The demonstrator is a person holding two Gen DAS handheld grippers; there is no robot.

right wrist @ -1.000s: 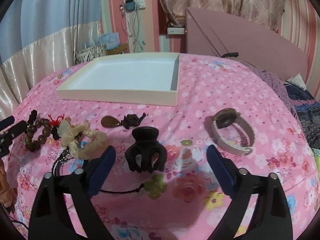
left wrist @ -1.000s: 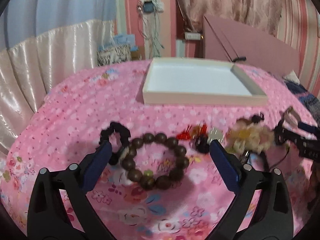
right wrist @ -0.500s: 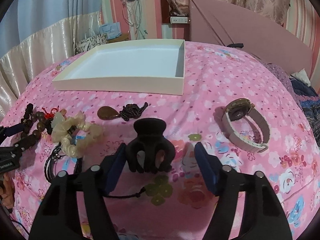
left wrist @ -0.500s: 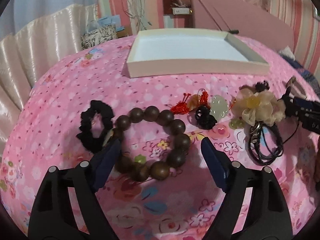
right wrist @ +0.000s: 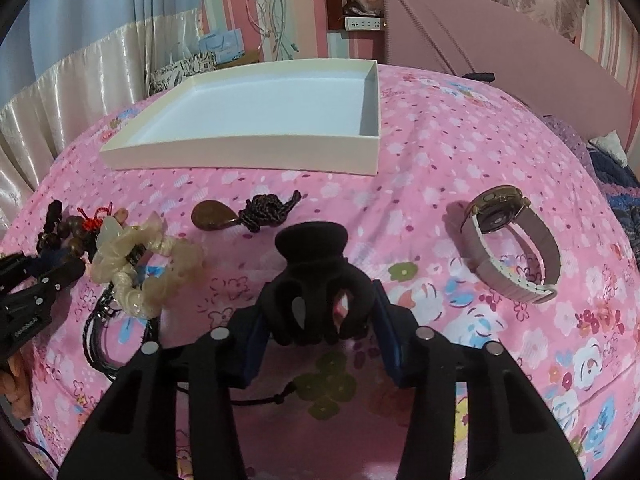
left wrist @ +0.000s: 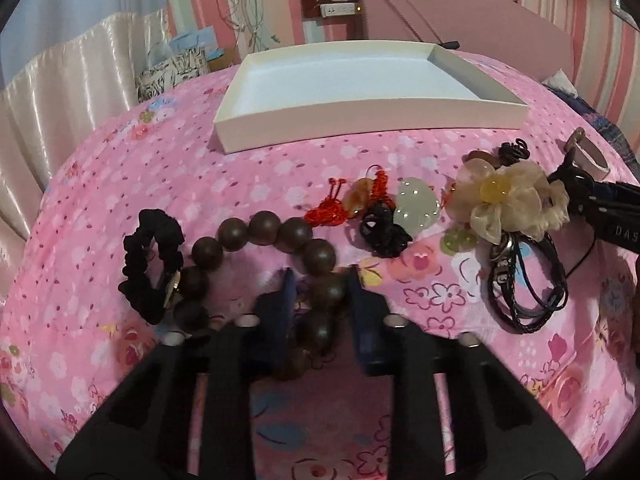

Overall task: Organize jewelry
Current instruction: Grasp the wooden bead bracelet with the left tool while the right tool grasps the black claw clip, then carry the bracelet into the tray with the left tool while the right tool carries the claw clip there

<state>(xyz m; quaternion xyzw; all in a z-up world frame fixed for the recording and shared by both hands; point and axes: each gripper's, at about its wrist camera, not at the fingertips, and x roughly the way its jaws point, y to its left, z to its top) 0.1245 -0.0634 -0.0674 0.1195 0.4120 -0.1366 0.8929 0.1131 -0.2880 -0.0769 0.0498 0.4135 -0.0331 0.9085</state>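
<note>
My left gripper [left wrist: 320,280] is shut on the right side of a brown wooden bead bracelet [left wrist: 262,222] lying on the pink floral cloth. My right gripper [right wrist: 320,296] is shut on a black hair claw clip [right wrist: 316,272], its blue pads pressing both sides. An empty white tray [left wrist: 360,116] stands behind the jewelry; it also shows in the right wrist view [right wrist: 240,152]. The left gripper also shows at the left edge of the right wrist view [right wrist: 48,276].
On the cloth lie a black scrunchie [left wrist: 150,264], a red-knot jade pendant [left wrist: 414,208], a cream flower scrunchie [left wrist: 508,200], black cord bracelets [left wrist: 528,292], a brown pendant [right wrist: 212,216] and a pink-strap watch [right wrist: 508,248]. A pink headboard [right wrist: 500,40] stands behind.
Both grippers moved forward and down and closed: the left onto the bead bracelet, the right onto the claw clip.
</note>
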